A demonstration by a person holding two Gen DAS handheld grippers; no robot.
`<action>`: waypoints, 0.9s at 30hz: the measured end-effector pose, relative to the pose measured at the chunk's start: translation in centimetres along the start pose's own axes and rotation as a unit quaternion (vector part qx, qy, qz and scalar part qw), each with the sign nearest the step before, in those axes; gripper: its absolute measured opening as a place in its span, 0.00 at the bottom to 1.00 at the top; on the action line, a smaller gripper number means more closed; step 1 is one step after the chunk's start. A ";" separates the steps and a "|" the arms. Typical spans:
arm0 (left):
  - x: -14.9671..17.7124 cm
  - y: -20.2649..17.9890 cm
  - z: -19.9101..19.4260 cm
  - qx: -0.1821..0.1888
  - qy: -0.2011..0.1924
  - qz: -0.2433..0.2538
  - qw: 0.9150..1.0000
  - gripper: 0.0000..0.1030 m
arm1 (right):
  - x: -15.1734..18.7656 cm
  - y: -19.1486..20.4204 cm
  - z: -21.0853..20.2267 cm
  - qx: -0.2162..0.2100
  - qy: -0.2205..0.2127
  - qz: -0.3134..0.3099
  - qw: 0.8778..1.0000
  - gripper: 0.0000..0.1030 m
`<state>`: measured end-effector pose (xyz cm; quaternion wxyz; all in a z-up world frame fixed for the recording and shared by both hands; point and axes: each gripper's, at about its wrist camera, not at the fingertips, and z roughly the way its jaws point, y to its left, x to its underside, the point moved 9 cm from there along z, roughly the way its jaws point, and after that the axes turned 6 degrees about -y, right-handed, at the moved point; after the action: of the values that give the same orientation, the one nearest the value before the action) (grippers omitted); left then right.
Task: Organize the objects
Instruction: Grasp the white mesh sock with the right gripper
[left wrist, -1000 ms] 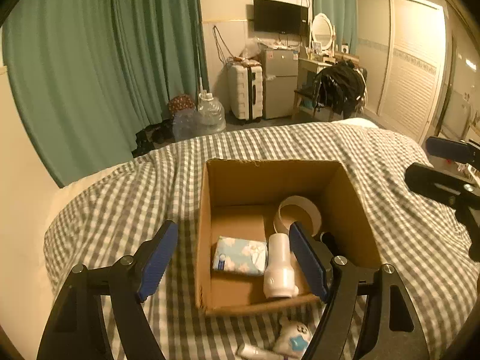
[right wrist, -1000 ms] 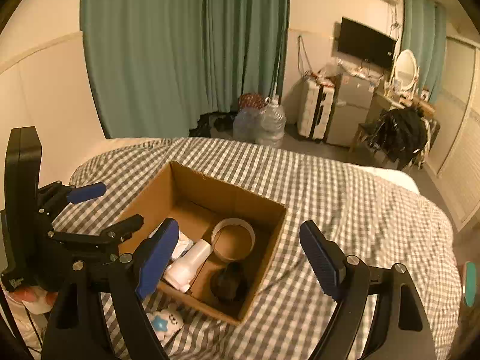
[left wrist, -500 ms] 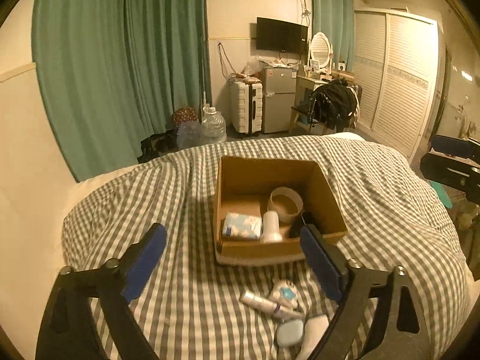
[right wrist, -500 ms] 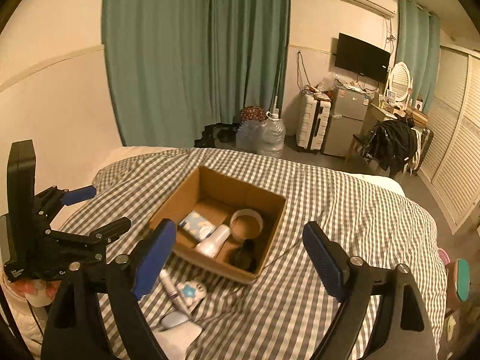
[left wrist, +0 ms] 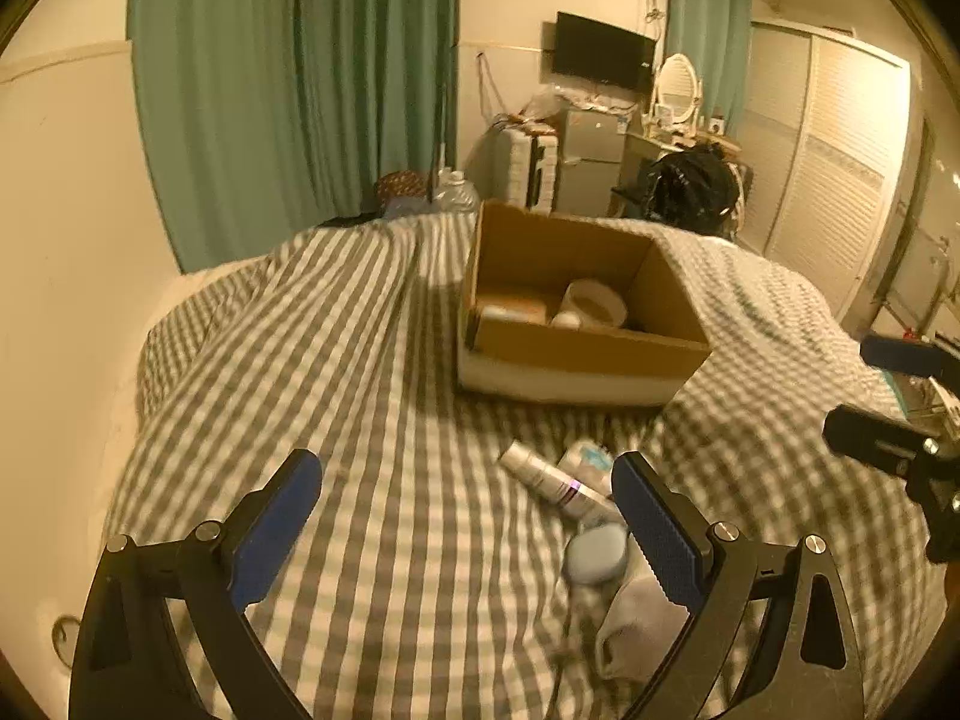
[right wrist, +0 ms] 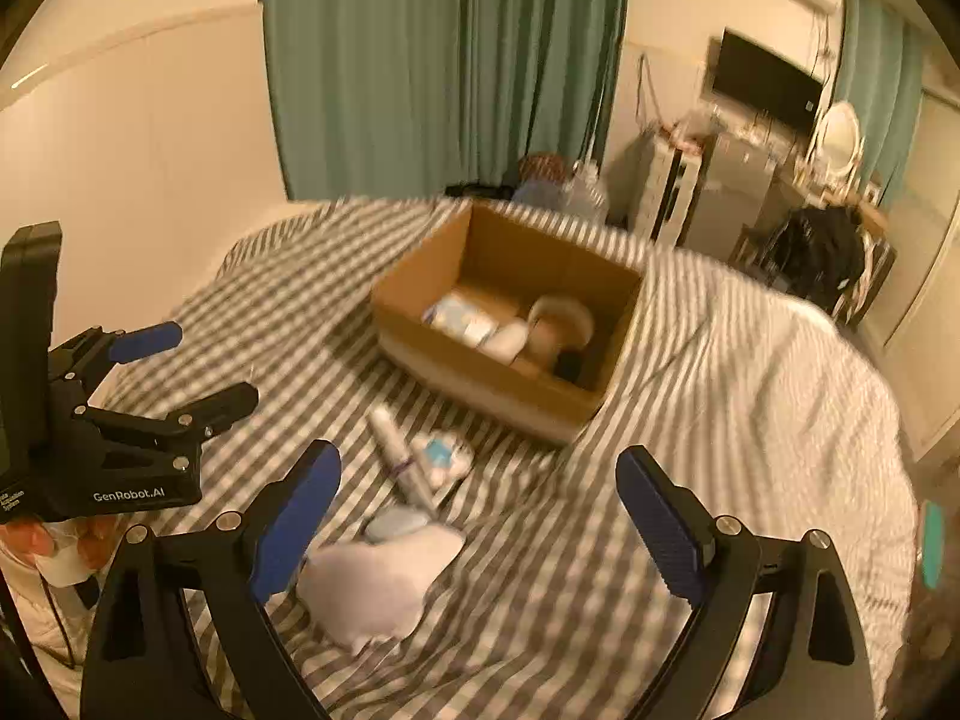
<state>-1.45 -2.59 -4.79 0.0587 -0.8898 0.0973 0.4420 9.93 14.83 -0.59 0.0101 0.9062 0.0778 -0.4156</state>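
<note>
An open cardboard box (left wrist: 576, 354) stands on the checked bed and holds a tape roll (left wrist: 594, 300), a white bottle and a tissue pack (right wrist: 459, 315). In front of it lie a white tube (left wrist: 549, 480), a small white and blue pouch (right wrist: 441, 456), a grey-blue round case (left wrist: 594, 552) and a white cloth (right wrist: 372, 588). My left gripper (left wrist: 462, 474) hangs over bare bedding left of these items, its jaws opening and empty. My right gripper (right wrist: 477, 462) hovers near the loose items, jaws opening too, nothing between them.
The checked bedspread (left wrist: 360, 420) covers the whole bed. Beyond it are green curtains (right wrist: 444, 60), water jugs, a suitcase, a small fridge and a chair with a black bag (left wrist: 690, 186). A wall runs along the left of the bed. A hand (right wrist: 66, 546) holds the left gripper.
Both grippers pulled back from over the box toward the near side of the bed, and their jaws widened. The loose items in front of the box came into view.
</note>
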 end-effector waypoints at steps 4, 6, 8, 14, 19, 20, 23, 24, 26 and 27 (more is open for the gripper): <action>2.6 0.3 0.3 -0.017 0.009 0.002 1.000 0.97 | 3.0 1.1 1.8 -0.013 0.027 0.000 1.000 0.91; 3.7 0.4 0.6 -0.016 0.018 0.002 1.000 0.97 | 4.2 1.7 2.6 -0.017 0.038 -0.001 0.999 0.91; 4.8 0.4 1.0 -0.017 0.030 0.002 0.999 0.97 | 5.4 2.4 3.3 -0.023 0.051 -0.005 0.998 0.91; 6.8 0.3 2.2 -0.016 0.052 0.013 0.998 0.97 | 8.5 4.6 5.5 -0.048 0.088 -0.016 0.995 0.91; 6.8 0.8 2.5 -0.027 0.049 0.013 0.998 0.97 | 10.0 6.0 7.1 -0.070 0.109 -0.019 0.991 0.91; 6.9 1.0 2.6 -0.030 0.050 0.011 0.998 0.97 | 10.3 6.2 7.4 -0.072 0.113 -0.021 0.991 0.91; 6.8 1.6 2.7 -0.036 0.052 0.007 0.998 0.97 | 10.8 6.6 7.9 -0.080 0.123 -0.022 0.989 0.91; 6.9 1.8 2.8 -0.038 0.053 0.006 0.998 0.97 | 10.9 6.8 8.0 -0.081 0.124 -0.021 0.989 0.91; 6.9 2.0 2.9 -0.039 0.055 0.004 0.998 0.97 | 11.2 7.0 8.2 -0.089 0.131 -0.019 0.987 0.91; 6.9 2.0 3.0 -0.040 0.056 0.003 0.998 0.97 | 11.4 7.2 8.3 -0.095 0.135 -0.017 0.986 0.91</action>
<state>-0.11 -4.82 -12.16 0.0164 -0.9147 0.0856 0.3947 12.13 8.53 -14.96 0.0786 0.9475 0.1330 -0.2799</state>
